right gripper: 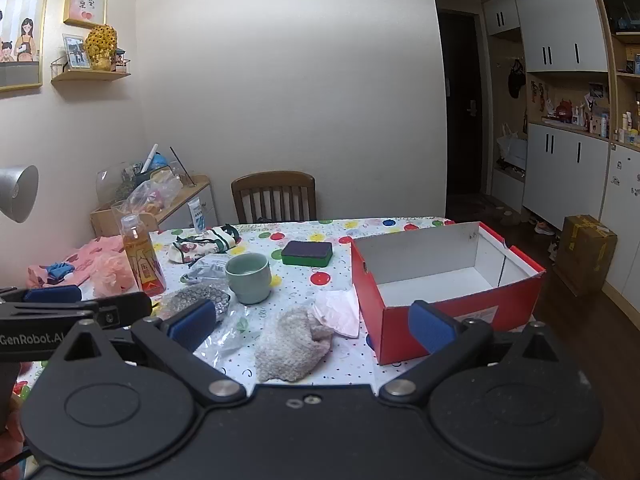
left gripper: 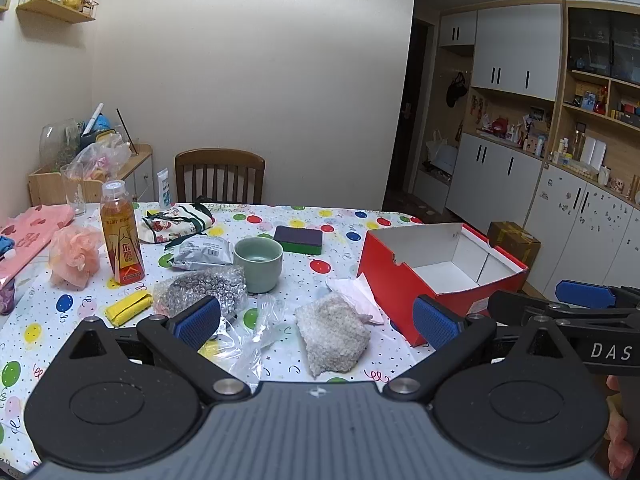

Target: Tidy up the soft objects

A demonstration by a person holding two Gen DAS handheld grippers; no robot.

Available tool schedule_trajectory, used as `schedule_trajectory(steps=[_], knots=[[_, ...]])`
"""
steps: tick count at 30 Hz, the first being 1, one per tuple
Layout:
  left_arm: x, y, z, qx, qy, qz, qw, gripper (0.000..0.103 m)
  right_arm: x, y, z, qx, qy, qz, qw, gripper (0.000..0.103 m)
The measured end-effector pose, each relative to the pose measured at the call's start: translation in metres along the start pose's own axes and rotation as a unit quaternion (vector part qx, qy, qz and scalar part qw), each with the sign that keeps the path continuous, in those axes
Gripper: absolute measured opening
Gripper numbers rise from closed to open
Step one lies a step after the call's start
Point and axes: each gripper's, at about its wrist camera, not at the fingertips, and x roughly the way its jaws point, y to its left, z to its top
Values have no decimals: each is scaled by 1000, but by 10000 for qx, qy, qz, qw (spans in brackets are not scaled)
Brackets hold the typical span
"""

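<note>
We hold both grippers, left gripper and right gripper, jaws spread and empty, above the tabletop's near edge, ready for the fuzzy cloth beside the red box.

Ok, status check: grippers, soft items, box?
Left gripper open, right gripper open, both empty. Fuzzy cloth on table, red box empty. Cup, bottle among softs.
</note>
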Motion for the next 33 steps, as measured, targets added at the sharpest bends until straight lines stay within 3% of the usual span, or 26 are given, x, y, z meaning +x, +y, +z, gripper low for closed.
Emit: schedule_trajectory(steps=[33], knots=[[0, 6, 1, -13, 2, -9, 10000, 103, 3, 9, 2, -29, -42, 112, 9999, 103]])
